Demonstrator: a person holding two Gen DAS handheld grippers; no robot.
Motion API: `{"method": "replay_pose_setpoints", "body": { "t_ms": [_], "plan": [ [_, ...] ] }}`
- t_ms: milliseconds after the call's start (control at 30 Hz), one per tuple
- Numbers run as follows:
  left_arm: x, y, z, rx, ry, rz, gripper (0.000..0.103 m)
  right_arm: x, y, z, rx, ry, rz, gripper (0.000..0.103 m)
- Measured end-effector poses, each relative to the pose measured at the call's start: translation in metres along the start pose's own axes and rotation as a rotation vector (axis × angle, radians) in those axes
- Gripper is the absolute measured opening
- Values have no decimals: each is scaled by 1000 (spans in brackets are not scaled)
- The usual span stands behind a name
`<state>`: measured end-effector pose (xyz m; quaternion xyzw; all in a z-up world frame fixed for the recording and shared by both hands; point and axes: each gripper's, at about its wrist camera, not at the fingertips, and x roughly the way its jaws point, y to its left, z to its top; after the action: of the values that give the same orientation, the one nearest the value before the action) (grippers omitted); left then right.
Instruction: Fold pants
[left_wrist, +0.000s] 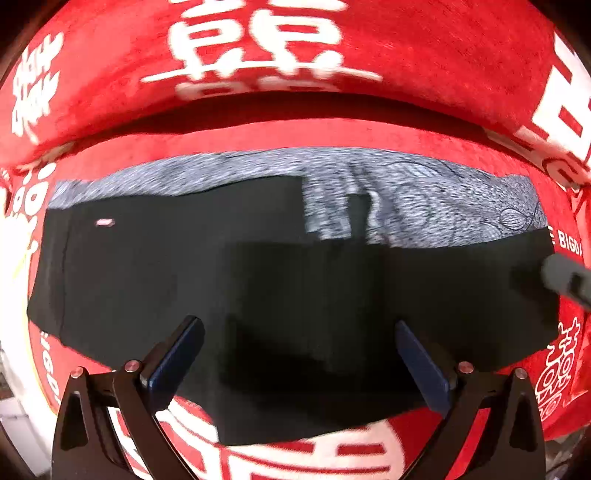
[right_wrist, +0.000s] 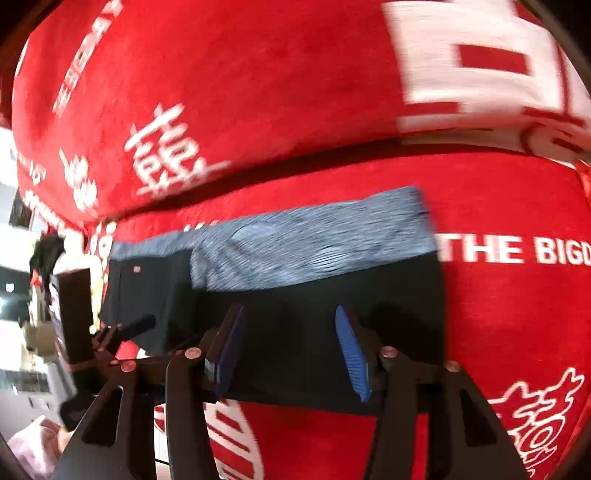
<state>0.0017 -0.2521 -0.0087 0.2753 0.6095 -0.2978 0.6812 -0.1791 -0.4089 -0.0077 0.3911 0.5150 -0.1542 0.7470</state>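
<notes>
The black pants (left_wrist: 258, 266) lie flat on a red blanket (left_wrist: 406, 55), folded into a wide band. A grey patterned part (left_wrist: 424, 206) shows along their far edge, and a small pink label (left_wrist: 105, 222) sits at the far left. My left gripper (left_wrist: 299, 332) hangs open just over the near half of the pants, with nothing between its pads. In the right wrist view the pants (right_wrist: 388, 295) and the grey part (right_wrist: 314, 243) appear again. My right gripper (right_wrist: 288, 314) stands open above their near edge, holding nothing. The left gripper (right_wrist: 110, 332) shows at the left of that view.
The red blanket (right_wrist: 258, 92) with white characters rises in a thick roll behind the pants. One finger of the right gripper (left_wrist: 565, 277) pokes in at the right edge. A dark cloth (right_wrist: 48, 251) and a pink cloth (right_wrist: 33, 443) lie off the blanket's left side.
</notes>
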Motion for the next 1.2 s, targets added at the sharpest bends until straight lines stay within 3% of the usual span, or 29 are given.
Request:
{"method": "replay_pose_setpoints", "body": {
  "t_ms": [300, 533, 600, 833, 1200],
  "plan": [
    [-2, 68, -23, -63, 7, 29, 103, 53, 70, -17, -40, 94, 1, 55],
    [6, 112, -37, -117, 30, 28, 103, 84, 128, -35, -88, 119, -42, 55],
    [9, 119, -36, -130, 34, 23, 103, 88, 139, -42, -123, 125, -84, 59],
    [12, 152, -52, -181, 35, 10, 103, 99, 159, -56, -195, 134, -200, 61],
    [25, 206, -69, -271, 48, -4, 103, 109, 174, -64, -252, 147, -282, 72]
  ]
}}
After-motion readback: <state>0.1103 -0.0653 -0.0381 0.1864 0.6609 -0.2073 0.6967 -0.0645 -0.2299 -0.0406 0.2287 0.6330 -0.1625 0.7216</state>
